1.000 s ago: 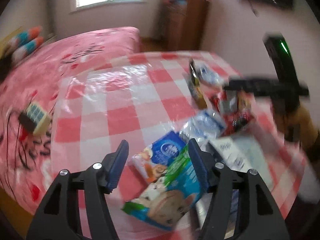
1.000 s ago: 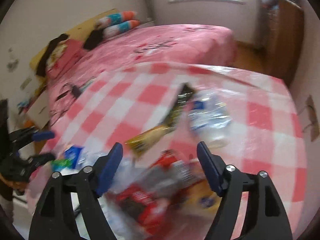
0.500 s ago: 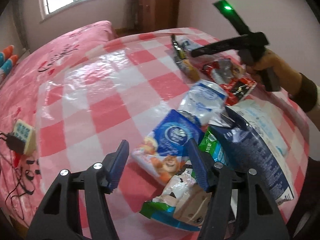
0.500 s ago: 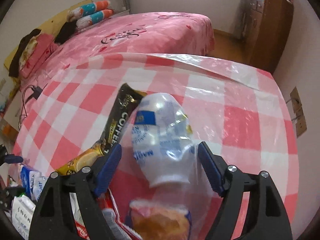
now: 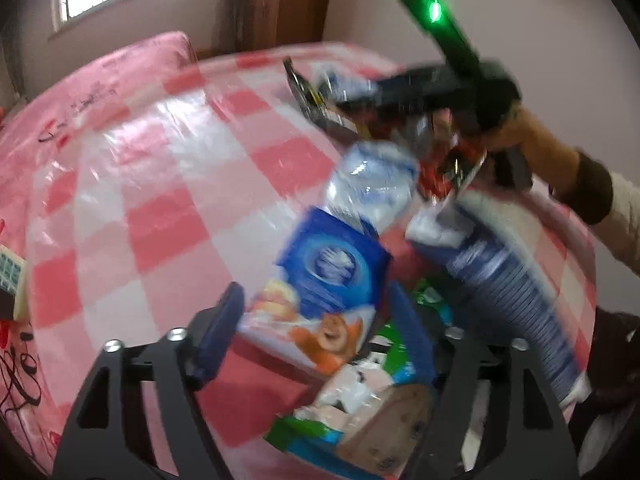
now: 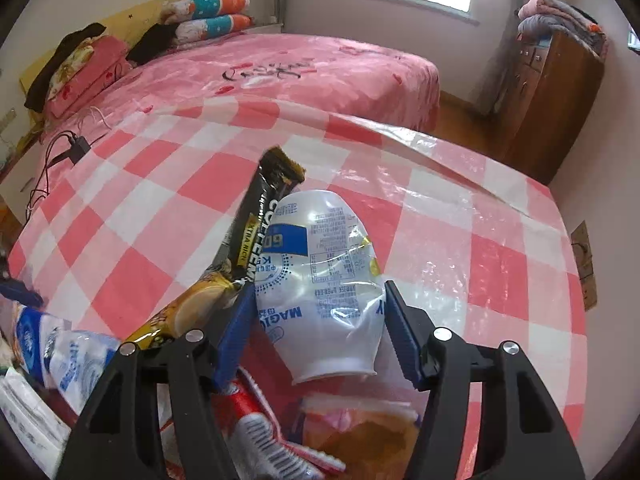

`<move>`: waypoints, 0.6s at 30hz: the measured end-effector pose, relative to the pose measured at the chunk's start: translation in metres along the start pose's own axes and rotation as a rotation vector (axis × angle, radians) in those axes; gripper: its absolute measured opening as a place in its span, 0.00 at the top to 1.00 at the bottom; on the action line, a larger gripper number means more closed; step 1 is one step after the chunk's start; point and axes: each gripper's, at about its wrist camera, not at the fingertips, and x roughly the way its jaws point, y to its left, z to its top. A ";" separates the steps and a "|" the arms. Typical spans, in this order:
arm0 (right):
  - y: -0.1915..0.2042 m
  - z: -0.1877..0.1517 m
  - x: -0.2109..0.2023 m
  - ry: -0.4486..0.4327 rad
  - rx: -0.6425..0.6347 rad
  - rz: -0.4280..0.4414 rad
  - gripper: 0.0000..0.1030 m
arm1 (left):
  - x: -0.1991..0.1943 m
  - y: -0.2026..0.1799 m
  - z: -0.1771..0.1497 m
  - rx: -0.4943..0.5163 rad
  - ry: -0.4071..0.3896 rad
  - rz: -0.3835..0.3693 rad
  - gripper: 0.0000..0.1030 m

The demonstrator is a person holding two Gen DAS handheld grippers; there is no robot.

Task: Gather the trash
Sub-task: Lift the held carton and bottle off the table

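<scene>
My left gripper (image 5: 320,328) hovers low over a heap of wrappers on the checked table (image 5: 160,220). Its jaws are opening, and a blue biscuit packet (image 5: 332,276) lies between them without the pads pressing on it. A green biscuit packet (image 5: 360,420) lies under the right finger. My right gripper (image 6: 320,320) is closing on a crumpled white plastic bottle (image 6: 320,272) that lies on its side. Both pads touch the bottle's flanks. A black coffee sachet (image 6: 264,216) leans against the bottle's left side.
A white and blue pouch (image 5: 372,184), a big blue striped bag (image 5: 512,280) and a red wrapper (image 6: 256,428) crowd the near table edge. A pink bed (image 6: 300,68) lies beyond the table, and a wooden cabinet (image 6: 552,80) stands at the right.
The left jaws have spread and sunk toward the blue packet, with the green packet left lying below. The right gripper swung from the heap to the white bottle and narrowed around it.
</scene>
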 end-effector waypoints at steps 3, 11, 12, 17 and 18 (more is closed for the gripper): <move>0.002 -0.001 -0.007 -0.019 0.007 0.000 0.39 | 0.008 -0.021 -0.003 0.112 0.009 0.079 0.19; 0.000 -0.013 -0.031 -0.061 0.059 -0.002 0.39 | 0.003 -0.015 0.001 0.047 -0.041 0.148 0.26; -0.002 -0.014 -0.034 -0.064 0.071 -0.004 0.39 | 0.002 -0.013 0.000 0.041 -0.047 0.148 0.31; -0.010 -0.024 -0.045 -0.070 0.130 0.009 0.39 | 0.004 -0.016 0.000 0.019 -0.065 0.190 0.43; -0.010 -0.026 -0.049 -0.072 0.138 0.008 0.39 | 0.004 -0.017 0.000 0.020 -0.068 0.201 0.43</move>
